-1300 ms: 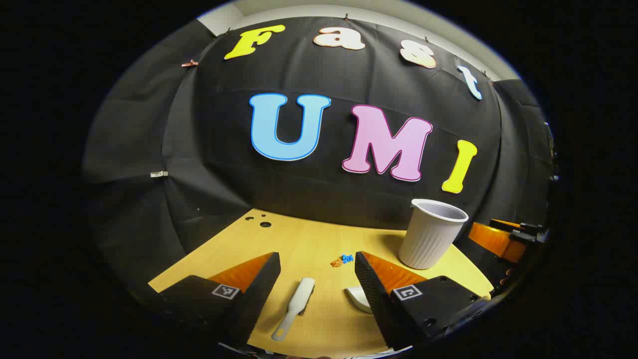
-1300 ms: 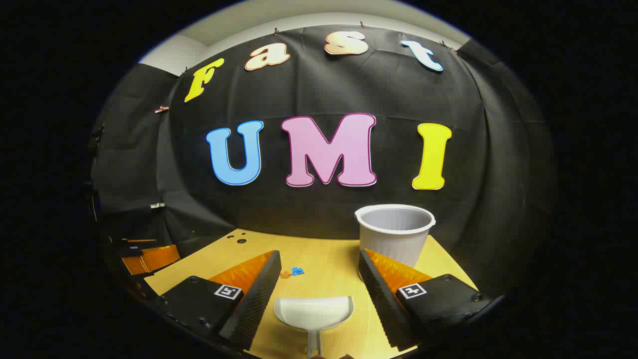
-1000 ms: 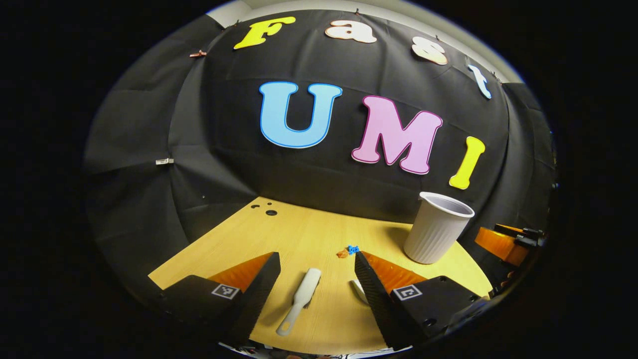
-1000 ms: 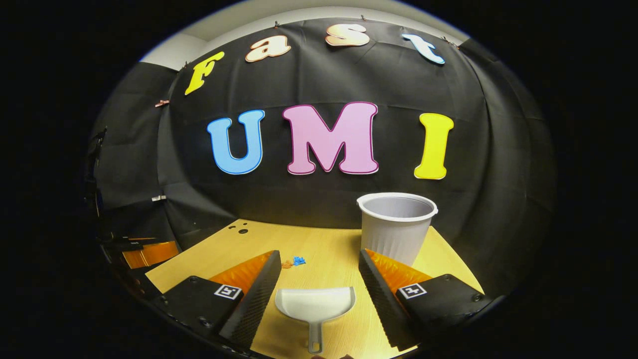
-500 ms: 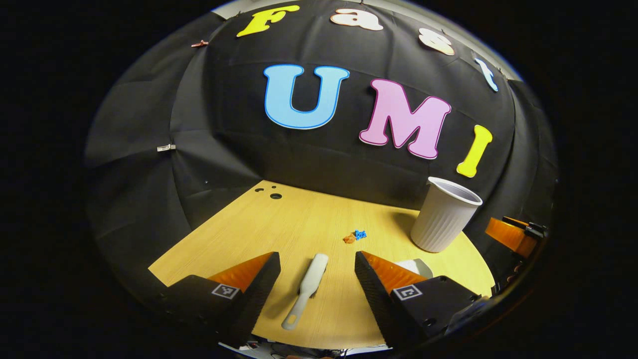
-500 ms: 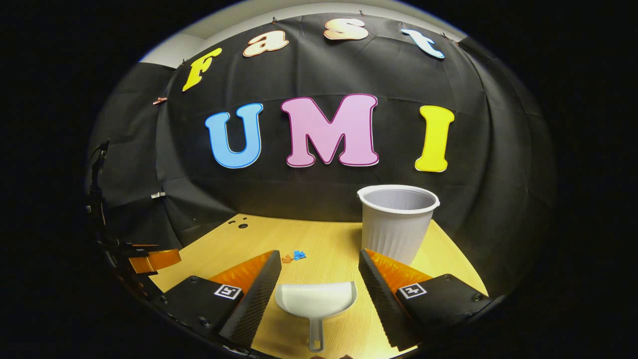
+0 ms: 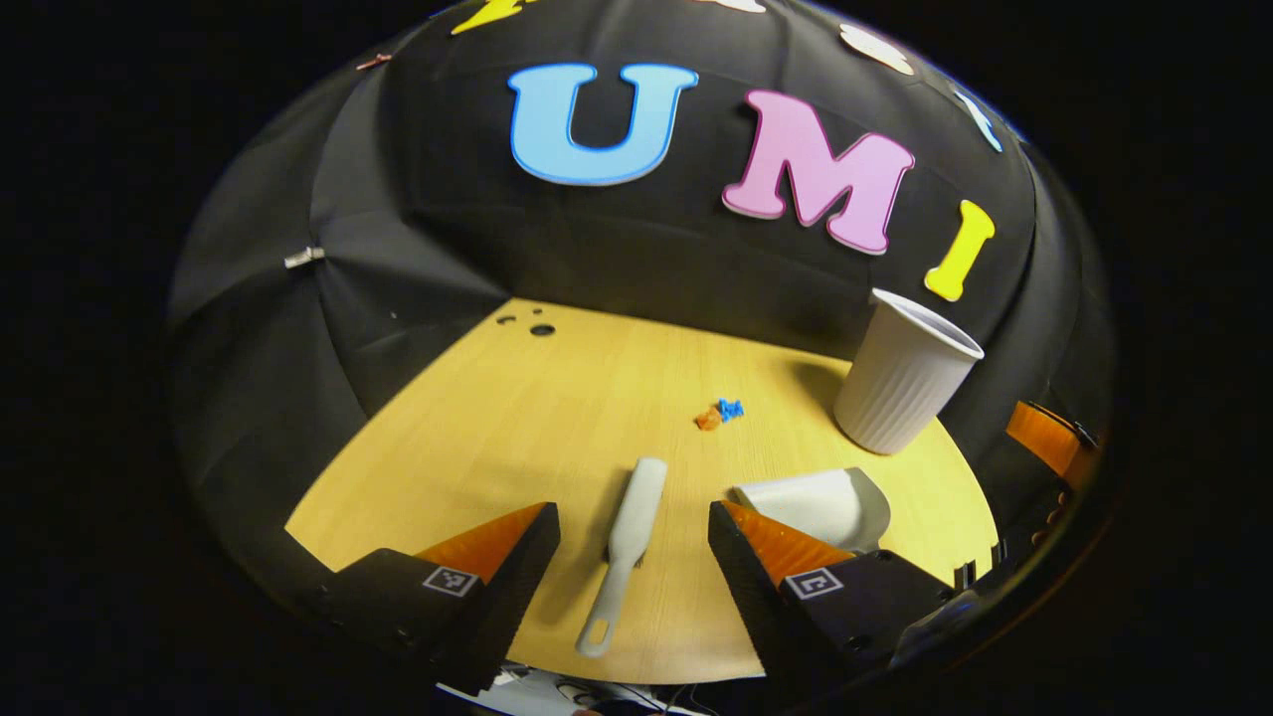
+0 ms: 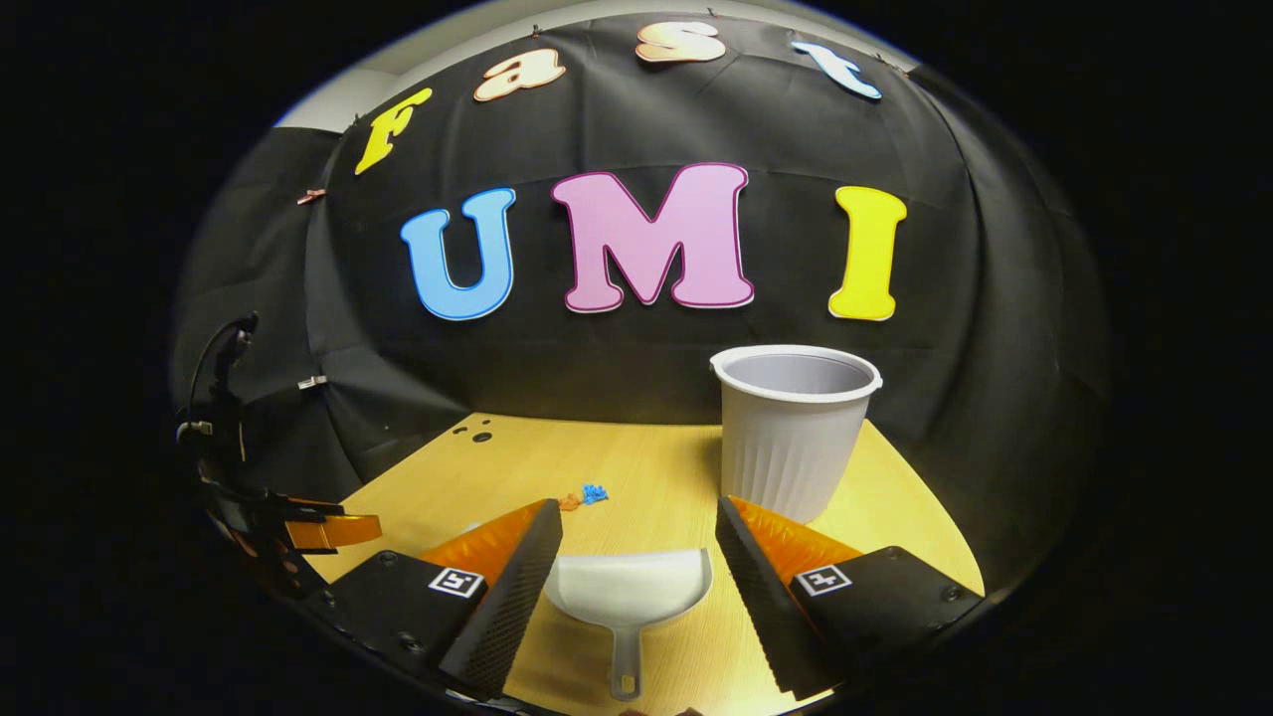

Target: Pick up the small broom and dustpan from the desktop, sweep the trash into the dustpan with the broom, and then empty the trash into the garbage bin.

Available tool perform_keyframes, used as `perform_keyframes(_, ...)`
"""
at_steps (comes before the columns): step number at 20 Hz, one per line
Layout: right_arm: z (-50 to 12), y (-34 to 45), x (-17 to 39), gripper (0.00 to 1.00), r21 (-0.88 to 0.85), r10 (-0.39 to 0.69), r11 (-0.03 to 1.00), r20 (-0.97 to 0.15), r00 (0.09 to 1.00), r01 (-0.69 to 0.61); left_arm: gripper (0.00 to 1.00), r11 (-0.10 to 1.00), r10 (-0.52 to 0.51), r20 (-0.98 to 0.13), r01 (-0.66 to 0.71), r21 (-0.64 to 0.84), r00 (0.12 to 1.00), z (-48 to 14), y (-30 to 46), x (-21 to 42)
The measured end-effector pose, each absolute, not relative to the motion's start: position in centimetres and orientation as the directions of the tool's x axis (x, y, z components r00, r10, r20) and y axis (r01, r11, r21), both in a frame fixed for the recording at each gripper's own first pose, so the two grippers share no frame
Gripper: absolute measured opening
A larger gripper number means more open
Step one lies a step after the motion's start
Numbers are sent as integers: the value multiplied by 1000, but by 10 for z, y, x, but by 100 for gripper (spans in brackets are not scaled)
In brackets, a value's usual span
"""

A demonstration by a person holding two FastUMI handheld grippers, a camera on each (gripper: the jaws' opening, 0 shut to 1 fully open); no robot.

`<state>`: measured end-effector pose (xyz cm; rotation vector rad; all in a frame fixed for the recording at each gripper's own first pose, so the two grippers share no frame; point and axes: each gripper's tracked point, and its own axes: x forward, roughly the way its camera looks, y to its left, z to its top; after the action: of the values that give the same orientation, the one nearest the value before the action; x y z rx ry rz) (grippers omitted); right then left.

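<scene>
Left gripper view looks down along the left gripper (image 7: 634,522), whose two fingers are spread wide with nothing between them but air. Below that gap the small white broom (image 7: 625,547) lies flat on the wooden desktop (image 7: 517,418), its handle pointing toward the camera and its head pointing away. Just to the right of the broom, partly behind the right-hand finger, lies the white dustpan (image 7: 820,502). Farther back a small clump of orange and blue trash (image 7: 718,414) sits on the bare wood, and to its right stands the white ribbed cup (image 7: 903,374) that serves as the garbage bin, upright near the desk's edge.

Right gripper view shows the right gripper (image 8: 636,547) likewise wide open and holding nothing. The dustpan (image 8: 629,589) lies flat on the desktop (image 8: 656,477) under the gap between its fingers, handle toward the camera and mouth facing away. The trash (image 8: 585,496) lies beyond the pan, a little to the left. The garbage bin (image 8: 793,430) stands upright behind the right-hand finger. At the far left edge part of what appears to be the other gripper is dimly seen in the dark.
</scene>
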<state>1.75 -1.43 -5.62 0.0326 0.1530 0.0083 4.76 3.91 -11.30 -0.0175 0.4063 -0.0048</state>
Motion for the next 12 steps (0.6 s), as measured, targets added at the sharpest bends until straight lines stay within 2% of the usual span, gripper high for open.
perform_keyframes(1, -61, -16, 18, 97, 37, 11, 999, -163, 986, -5, 96, 1000, -16, -433, 8, -21, 901, -123, 41, 52)
perform_keyframes(4, -76, -23, 20, 97, 45, 5, 999, -193, 981, 4, 96, 999, -5, -537, 21, 24, 844, -151, 50, 64)
perform_keyframes(5, -81, -26, 20, 98, 46, 1, 999, -205, 979, 9, 92, 998, 1, -570, 31, 46, 822, -163, 54, 69)
perform_keyframes(6, -88, -29, 22, 98, 47, -2, 999, -216, 976, 13, 96, 997, 5, -602, 43, 65, 799, -173, 55, 73)
perform_keyframes(12, -117, -41, 15, 98, 69, -5, 997, -275, 961, 25, 96, 981, 61, -773, 106, 164, 632, -236, 61, 78)
